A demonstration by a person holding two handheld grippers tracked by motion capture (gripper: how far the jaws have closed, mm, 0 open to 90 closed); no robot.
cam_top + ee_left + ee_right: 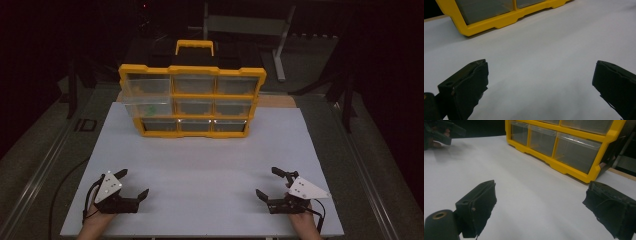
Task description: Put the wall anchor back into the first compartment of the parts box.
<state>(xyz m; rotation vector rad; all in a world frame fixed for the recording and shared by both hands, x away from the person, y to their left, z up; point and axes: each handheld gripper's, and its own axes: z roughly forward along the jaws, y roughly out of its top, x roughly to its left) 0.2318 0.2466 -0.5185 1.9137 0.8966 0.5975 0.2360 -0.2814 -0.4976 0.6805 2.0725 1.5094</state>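
Left gripper [134, 182]: at 7 o'clock on the table [200, 165], jaws spread wide, holding nothing.
Right gripper [267, 182]: at 5 o'clock, likewise released and empty.
Drawer cabinet [192, 100]: yellow, upright at 12 o'clock, well apart from both grippers.
Protruding drawers [147, 97]: at the cabinet's left; approach level, pinch the front lip squarely.
Hard to tell: drawer contents dim; something green, unclear.
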